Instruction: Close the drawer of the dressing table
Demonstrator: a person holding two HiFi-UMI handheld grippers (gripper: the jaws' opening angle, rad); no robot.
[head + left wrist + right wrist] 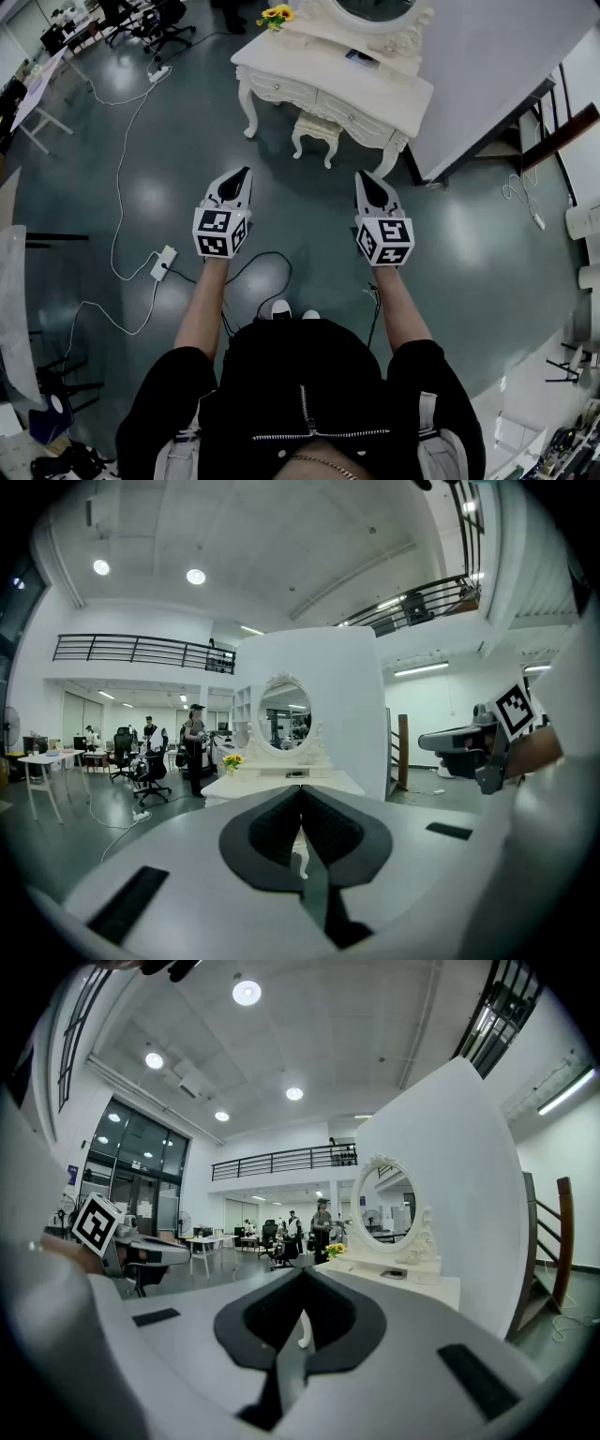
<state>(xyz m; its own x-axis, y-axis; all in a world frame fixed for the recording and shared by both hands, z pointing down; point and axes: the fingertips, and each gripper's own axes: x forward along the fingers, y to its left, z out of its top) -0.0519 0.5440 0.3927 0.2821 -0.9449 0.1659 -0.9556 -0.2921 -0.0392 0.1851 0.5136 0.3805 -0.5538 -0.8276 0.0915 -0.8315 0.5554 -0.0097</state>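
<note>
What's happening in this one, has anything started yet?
A person stands on the grey floor, well short of the white carved dressing table with its oval mirror and small stool. The left gripper and the right gripper are held out towards it, both shut and empty. Nothing touches the table; whether a drawer stands open cannot be told from here.

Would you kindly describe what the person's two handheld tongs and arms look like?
The left tongs and right tongs are pale grey shells tapering to a point, with black ribbed pads inside. Each carries a white cube printed with black square markers. The person wears black short sleeves; a dark cable runs beside each forearm.
</note>
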